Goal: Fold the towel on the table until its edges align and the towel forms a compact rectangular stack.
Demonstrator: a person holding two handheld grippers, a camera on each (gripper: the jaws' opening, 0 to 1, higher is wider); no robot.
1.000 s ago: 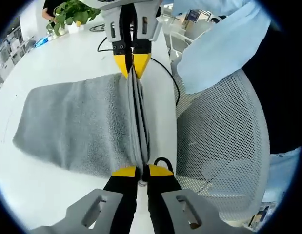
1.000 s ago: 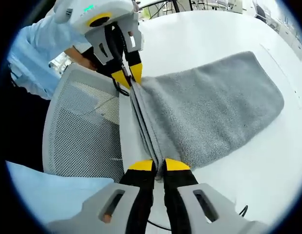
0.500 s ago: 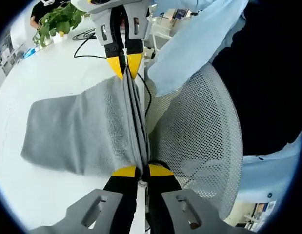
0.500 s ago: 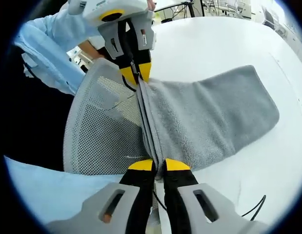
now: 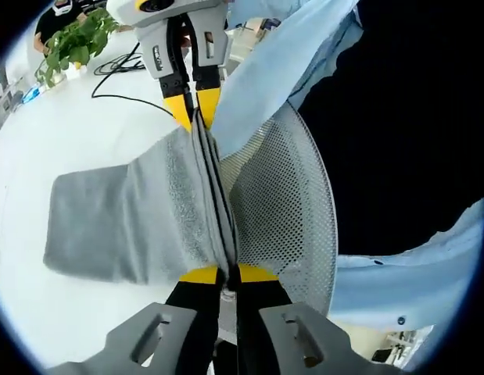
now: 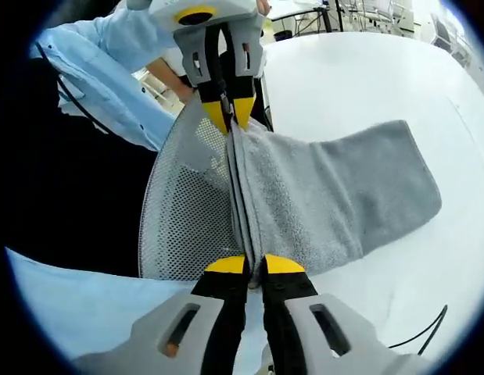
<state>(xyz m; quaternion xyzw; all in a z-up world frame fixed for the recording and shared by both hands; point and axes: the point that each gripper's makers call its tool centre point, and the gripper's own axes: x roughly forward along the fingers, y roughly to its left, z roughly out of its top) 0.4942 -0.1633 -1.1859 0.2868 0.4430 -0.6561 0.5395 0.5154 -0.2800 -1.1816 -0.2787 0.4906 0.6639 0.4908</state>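
Left tool (image 5: pixel 223 273) clamped on the towel (image 5: pixel 128 215) edge at 6 o'clock in left gripper view; right tool (image 5: pixel 192 105) faces it at 12, clamped on the same bunched edge. Edge stretched taut between them over a mesh chair (image 5: pixel 285 211); the rest drapes onto the white table (image 5: pixel 38 156). Left gripper view adds a plant (image 5: pixel 69 43) at 10 and black cables (image 5: pixel 120 74). Right gripper view: right tool (image 6: pixel 253 266), left tool (image 6: pixel 230 113), towel (image 6: pixel 335 195), light-blue sleeve (image 6: pixel 109 62) at 10.

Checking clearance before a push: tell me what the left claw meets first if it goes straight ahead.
The towel it already grips: the bunched edge runs straight ahead from the left claw to the right claw, which would likely come next.
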